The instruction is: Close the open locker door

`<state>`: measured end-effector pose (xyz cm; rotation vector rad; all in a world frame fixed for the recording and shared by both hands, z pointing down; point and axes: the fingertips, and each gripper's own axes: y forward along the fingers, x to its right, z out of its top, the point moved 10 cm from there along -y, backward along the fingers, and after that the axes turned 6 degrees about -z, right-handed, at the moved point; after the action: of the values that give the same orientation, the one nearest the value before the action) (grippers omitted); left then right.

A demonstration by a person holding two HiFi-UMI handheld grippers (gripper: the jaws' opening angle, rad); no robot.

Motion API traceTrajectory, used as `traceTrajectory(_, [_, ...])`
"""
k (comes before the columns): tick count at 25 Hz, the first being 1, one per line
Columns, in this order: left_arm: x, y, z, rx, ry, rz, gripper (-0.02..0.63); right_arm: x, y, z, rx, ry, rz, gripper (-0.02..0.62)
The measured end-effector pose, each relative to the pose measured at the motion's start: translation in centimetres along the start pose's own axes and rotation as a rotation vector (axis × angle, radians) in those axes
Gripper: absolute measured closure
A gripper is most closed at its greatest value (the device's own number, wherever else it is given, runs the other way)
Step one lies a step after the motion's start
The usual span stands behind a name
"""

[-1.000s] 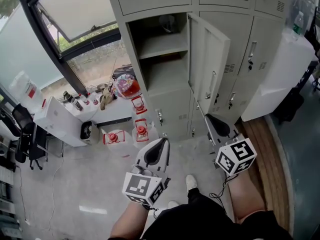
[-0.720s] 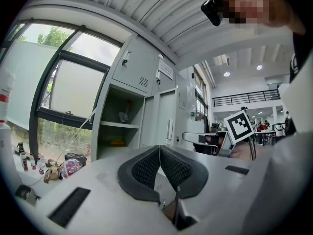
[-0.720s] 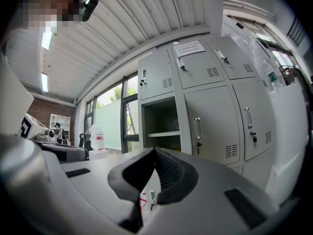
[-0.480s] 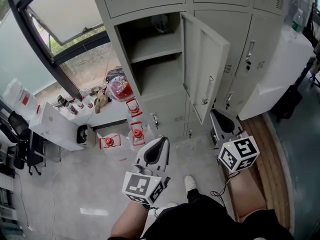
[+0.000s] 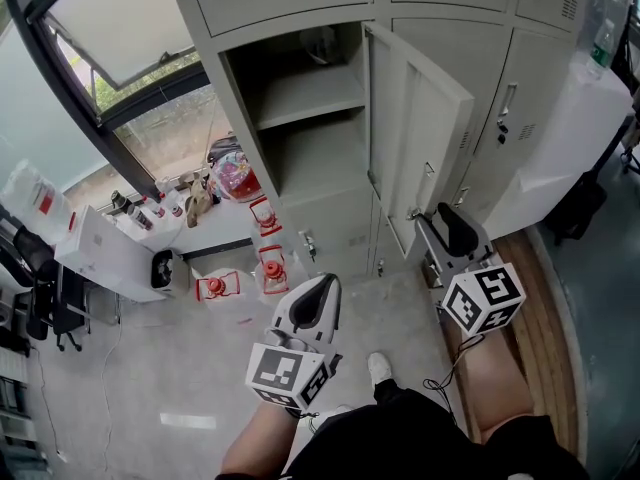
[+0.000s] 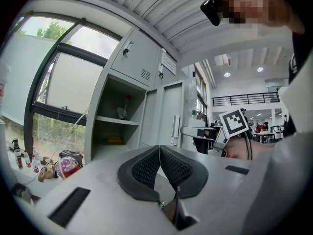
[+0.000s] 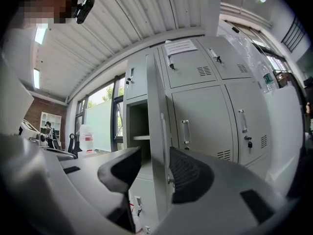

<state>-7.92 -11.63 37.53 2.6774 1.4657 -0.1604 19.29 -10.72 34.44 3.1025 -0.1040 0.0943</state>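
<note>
A: So, where's the locker door [image 5: 420, 138] rn?
B: Wide open; hinged on the right side of the open compartment [image 5: 300, 148] and swung out twd the person; its handle [image 5: 427, 183] faces the shut lockers [image 5: 520, 118] next to it.
A: And the right tool [image 5: 437, 220]?
B: Level, just beside the lower end of the door's free edge, under the handle; jaws have just been opening and stand wide apart; in the right gripper view the door's edge runs up between the two pads [image 7: 188, 173]; can't tell if either pad touches it, but it's not clamped afaict.
A: Left tool [image 5: 322, 288]?
B: Lower in the head view, well apart from the door, aimed twd the locker's base; jaws pressed together w/ nothing between them.
A: Anything else?
B: One shelf [image 5: 305, 93] inside the compartment, w/ a small pale item [image 5: 325, 43] at the back above it, too small to ID; red lantern-ish things [image 5: 272, 268] on the floor left of the locker.
</note>
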Motion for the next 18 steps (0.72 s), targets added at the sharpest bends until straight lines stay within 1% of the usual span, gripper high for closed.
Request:
traceTrajectory(11, [-0.6, 1.0, -0.1, 0.009, -0.014, 0.006, 0.589, 0.4, 2.6, 0.4, -0.031, -0.014, 0.041, 0.356])
traceTrajectory(15, [-0.7, 1.0, 0.0, 0.011, -0.015, 0.011, 0.589, 0.2, 2.9, 0.5, -0.037, -0.018, 0.058, 0.398])
traceTrajectory(18, [-0.7, 1.0, 0.0, 0.011, -0.018, 0.02, 0.588, 0.0, 3.1, 0.5, -0.038, -0.026, 0.078, 0.405])
